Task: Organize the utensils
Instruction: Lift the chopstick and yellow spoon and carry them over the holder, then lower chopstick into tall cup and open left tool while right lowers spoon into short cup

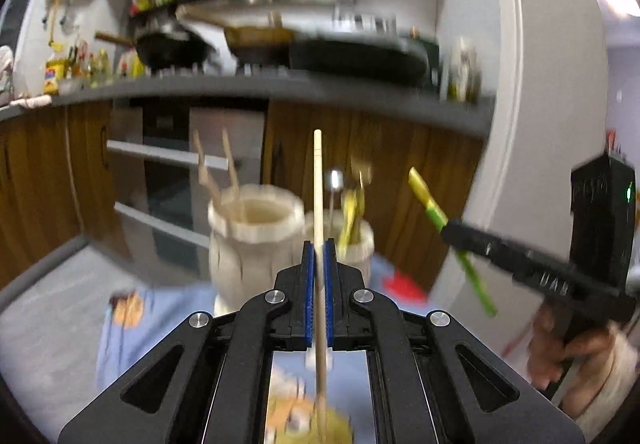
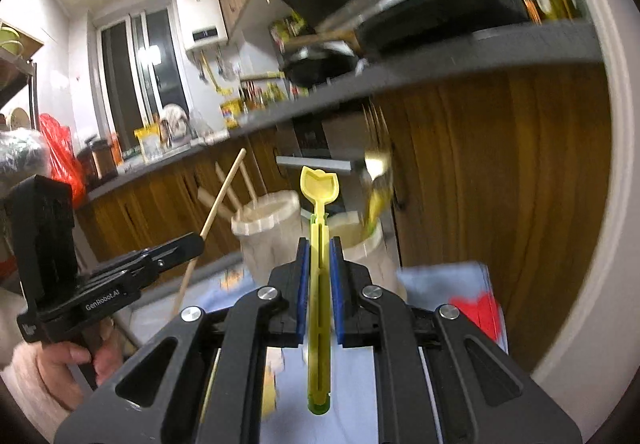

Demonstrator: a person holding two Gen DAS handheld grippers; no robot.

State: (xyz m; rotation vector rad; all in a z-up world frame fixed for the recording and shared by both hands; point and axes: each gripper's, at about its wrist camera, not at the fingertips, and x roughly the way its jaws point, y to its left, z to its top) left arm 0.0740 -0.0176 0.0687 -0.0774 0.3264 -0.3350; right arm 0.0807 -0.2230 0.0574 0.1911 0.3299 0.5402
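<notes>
My left gripper (image 1: 319, 250) is shut on a wooden chopstick (image 1: 318, 179) that stands upright between the blue pads. My right gripper (image 2: 320, 248) is shut on a yellow-green plastic spoon (image 2: 319, 187), head pointing up. Ahead stand two cream holders: the left holder (image 1: 252, 240) has wooden chopsticks (image 1: 228, 167) in it, the right holder (image 1: 356, 244) has spoons and forks (image 1: 352, 199). Both holders show in the right wrist view too, the left holder (image 2: 268, 228) and the right holder (image 2: 368, 252). The right gripper (image 1: 452, 230) shows in the left wrist view; the left gripper (image 2: 196, 242) shows in the right wrist view.
The holders stand on a light blue printed cloth (image 1: 120, 328) over a grey table (image 1: 44, 324). Behind is a grey kitchen counter (image 1: 280, 87) with pans, bottles and wooden cabinet doors. A white door frame (image 1: 520, 123) rises on the right.
</notes>
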